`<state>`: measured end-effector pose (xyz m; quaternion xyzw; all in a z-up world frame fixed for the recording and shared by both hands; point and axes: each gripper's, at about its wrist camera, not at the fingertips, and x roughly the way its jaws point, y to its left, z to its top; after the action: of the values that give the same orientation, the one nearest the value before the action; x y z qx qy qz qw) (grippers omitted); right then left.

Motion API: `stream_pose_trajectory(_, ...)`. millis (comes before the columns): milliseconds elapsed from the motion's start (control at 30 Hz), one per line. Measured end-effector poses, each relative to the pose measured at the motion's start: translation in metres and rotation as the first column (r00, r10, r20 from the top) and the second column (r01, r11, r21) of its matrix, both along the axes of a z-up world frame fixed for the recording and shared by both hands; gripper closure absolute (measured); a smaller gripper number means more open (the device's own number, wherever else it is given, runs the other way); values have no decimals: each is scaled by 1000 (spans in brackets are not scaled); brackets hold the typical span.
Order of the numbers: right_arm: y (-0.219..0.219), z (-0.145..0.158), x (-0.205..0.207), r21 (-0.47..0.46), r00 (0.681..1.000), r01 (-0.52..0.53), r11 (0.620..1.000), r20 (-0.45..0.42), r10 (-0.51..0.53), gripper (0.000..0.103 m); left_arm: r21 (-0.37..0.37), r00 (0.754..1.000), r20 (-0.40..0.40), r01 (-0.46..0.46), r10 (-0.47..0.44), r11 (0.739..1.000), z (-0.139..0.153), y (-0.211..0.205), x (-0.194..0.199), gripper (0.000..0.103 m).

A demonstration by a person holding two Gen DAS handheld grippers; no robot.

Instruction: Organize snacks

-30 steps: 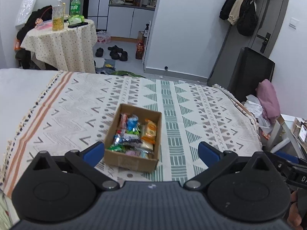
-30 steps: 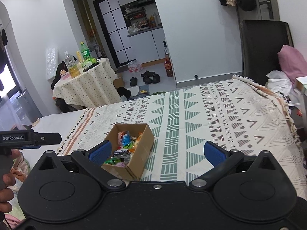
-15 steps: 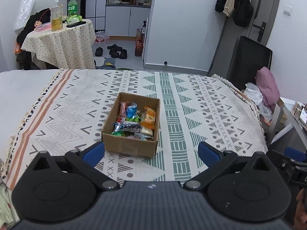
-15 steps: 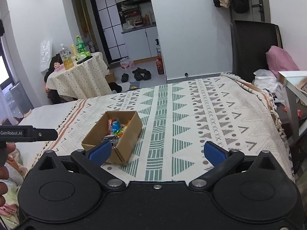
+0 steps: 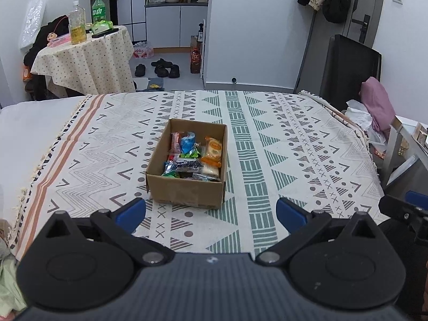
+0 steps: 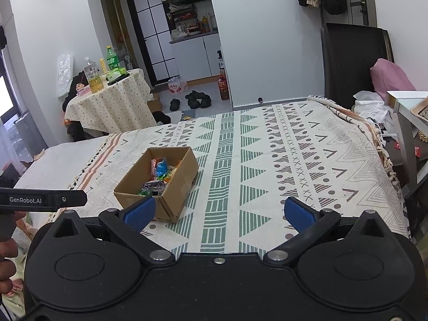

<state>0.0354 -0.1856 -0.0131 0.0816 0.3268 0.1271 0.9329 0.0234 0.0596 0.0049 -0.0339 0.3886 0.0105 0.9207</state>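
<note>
Cardboard box [image 5: 187, 171] sits on the bed, on a patterned blanket [image 5: 281, 144] with green, grey and orange-brown bands. Box is open at the top, flaps not visible. Inside: a loose heap of snack packets [image 5: 194, 157], among them an orange packet [image 5: 213, 148] against the right wall, a blue one [image 5: 187, 142] toward the far end, a red-and-white stick [image 5: 175, 142] along the left wall, and a dark packet [image 5: 187, 164] near the middle. Packets overlap; count cannot be told.

Left tongs [image 5: 211, 212]: spread wide, nothing between the blue pads [image 5: 131, 211]. They sit short of the box's near wall, apart from it, roughly centred on the box.

Right tongs [image 6: 219, 212]: also spread wide, holding nothing. In the right wrist view the box [image 6: 160, 179] lies to the left, its near corner just behind the left blue pad [image 6: 140, 212]; contact cannot be told from this angle. The blanket [image 6: 294, 160] fills the rest of that view.

The body of the left tongs shows at the left edge of the right wrist view, with part of a hand [image 6: 6, 256] below it.

Background: round table with a dotted cloth [image 5: 88, 61] carrying two bottles [image 5: 77, 22], well apart from the bed. Shoes [image 5: 160, 68] on the floor beyond. Dark chair [image 5: 347, 72] and a pink cloth [image 5: 379, 104] past the bed's right side.
</note>
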Motion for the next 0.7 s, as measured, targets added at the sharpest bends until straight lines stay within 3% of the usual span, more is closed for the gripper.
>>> stream_pose_trajectory(700, 1, -2, 1, 7, 1000, -28, 1000, -5, 28, 0, 10, 1000, -3, 6, -6, 1000, 2, -4, 3, 0)
